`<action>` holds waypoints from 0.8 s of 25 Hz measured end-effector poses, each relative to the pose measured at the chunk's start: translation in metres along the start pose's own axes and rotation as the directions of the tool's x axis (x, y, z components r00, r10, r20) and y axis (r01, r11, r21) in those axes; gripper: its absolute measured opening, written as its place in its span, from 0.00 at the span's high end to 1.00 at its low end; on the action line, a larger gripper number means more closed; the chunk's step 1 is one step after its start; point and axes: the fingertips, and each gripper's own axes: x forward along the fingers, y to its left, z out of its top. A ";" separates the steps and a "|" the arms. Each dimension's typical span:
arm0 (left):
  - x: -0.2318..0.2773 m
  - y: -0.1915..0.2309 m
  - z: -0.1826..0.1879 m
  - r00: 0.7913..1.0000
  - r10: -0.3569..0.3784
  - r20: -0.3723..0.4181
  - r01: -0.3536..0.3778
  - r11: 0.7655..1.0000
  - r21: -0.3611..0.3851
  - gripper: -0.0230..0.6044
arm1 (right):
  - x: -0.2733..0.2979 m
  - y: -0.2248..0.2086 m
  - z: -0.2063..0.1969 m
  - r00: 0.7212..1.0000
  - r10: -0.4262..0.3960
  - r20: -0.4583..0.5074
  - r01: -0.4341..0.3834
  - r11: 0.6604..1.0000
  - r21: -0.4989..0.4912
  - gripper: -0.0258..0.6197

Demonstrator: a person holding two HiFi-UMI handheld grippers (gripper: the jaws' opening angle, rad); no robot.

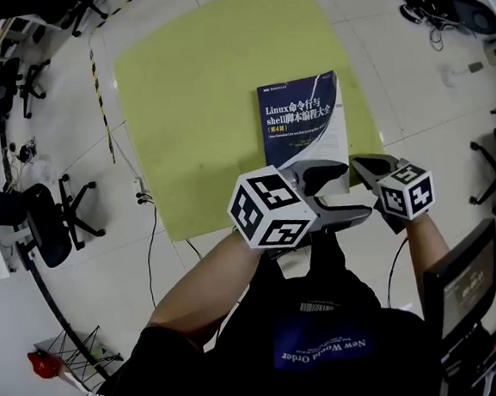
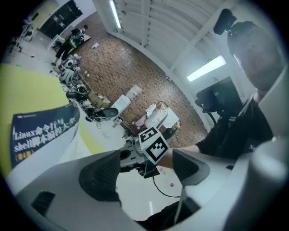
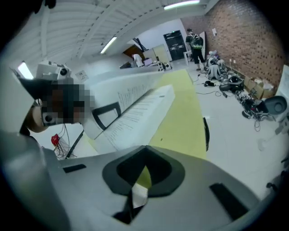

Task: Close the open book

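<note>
Head view, one book (image 1: 301, 115), two grippers (image 1: 358, 190) (image 1: 357, 164)

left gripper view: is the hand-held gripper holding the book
No, the left hand-held gripper has its jaws apart, nothing between them.

Your room's evenly bright, lit from overhead strip lights (image 2: 207, 67) that blow out to pure white in the left gripper view. Head view is sharp enough to read the book (image 1: 303, 119) cover, with only soft, faint shadows on the floor (image 1: 394, 94). Both gripper views bend hard at the edges and go black in the corners, and the grey jaws close to the lens look soft and a bit smeared
</note>
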 end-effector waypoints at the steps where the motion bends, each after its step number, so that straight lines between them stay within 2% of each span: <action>1: 0.008 -0.006 -0.005 1.000 -0.027 -0.004 0.027 1.000 -0.012 0.38 | -0.007 0.000 -0.002 1.000 0.003 0.012 -0.003 1.000 0.010 0.98; 6: 0.037 -0.016 -0.034 0.995 -0.102 0.009 0.102 0.989 -0.108 0.38 | -0.044 -0.006 -0.011 0.998 0.002 0.066 -0.004 1.000 0.030 0.98; 9: 0.044 -0.015 -0.052 0.993 -0.115 0.030 0.118 0.980 -0.159 0.38 | -0.063 -0.006 -0.009 0.994 0.001 0.105 -0.005 0.999 0.034 0.98; 14: 0.043 -0.044 -0.071 0.977 -0.192 0.098 0.211 0.941 -0.263 0.38 | -0.088 0.011 0.001 0.984 0.024 0.174 -0.026 1.000 0.008 0.98; 17: 0.025 -0.087 -0.058 0.960 -0.238 0.147 0.267 0.937 -0.224 0.38 | -0.105 0.027 0.013 0.975 0.047 0.218 -0.045 0.999 -0.014 0.98; 20: -0.012 -0.116 -0.036 0.951 -0.236 0.200 0.265 0.956 -0.130 0.38 | -0.123 0.047 0.032 0.965 0.054 0.257 -0.043 0.998 -0.048 0.98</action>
